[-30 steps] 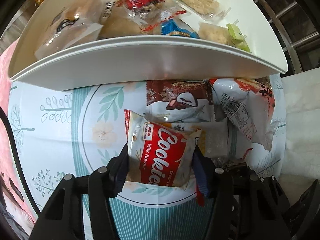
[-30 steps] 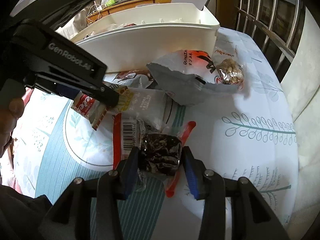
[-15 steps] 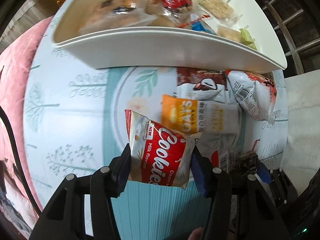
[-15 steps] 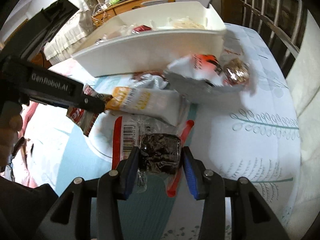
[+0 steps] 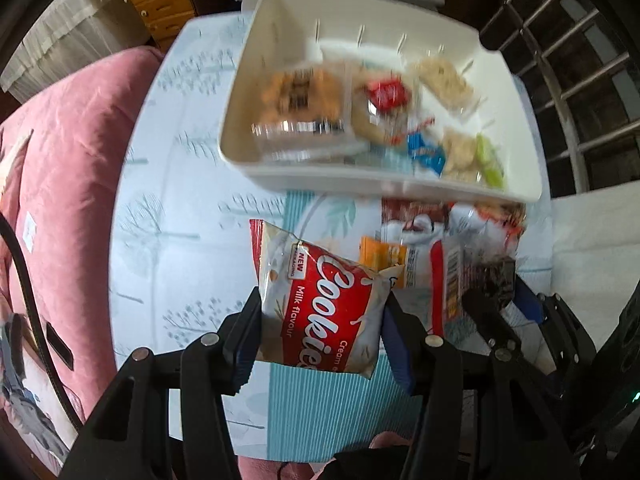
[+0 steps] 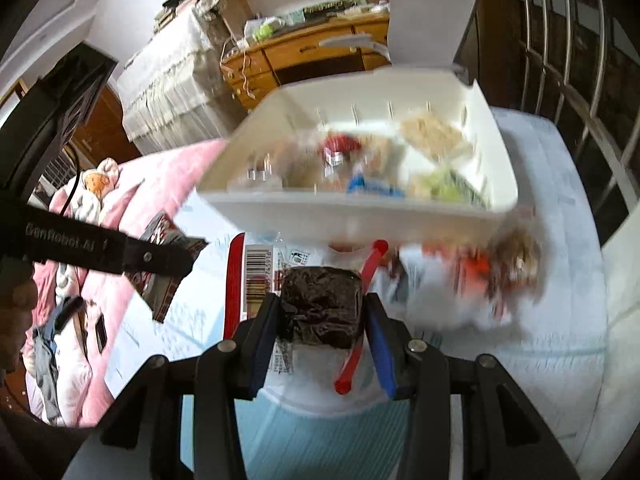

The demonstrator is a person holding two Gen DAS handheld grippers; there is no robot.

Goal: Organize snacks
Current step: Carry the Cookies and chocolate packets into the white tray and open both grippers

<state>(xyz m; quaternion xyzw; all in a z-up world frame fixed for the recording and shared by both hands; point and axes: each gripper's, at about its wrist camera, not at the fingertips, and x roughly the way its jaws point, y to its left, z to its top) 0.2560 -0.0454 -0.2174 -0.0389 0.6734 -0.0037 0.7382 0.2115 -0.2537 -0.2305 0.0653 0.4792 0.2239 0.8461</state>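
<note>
Leaf-print tablecloth (image 5: 180, 216) beside pink bedding (image 5: 68, 168); left gripper (image 5: 320, 320) grasps cookie packet (image 5: 324, 300), right gripper (image 6: 322, 312) dark snack (image 6: 320, 304).

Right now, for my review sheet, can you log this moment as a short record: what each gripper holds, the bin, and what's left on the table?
left gripper: shut on Cookies milk flavour packet, lifted off the table
right gripper: shut on dark brownie packet, also lifted
white bin: open, already holds several wrapped snacks
left on tablecloth: orange oats bar, a few blurred packets beside the bin
image quality: bin contents blurred
</note>
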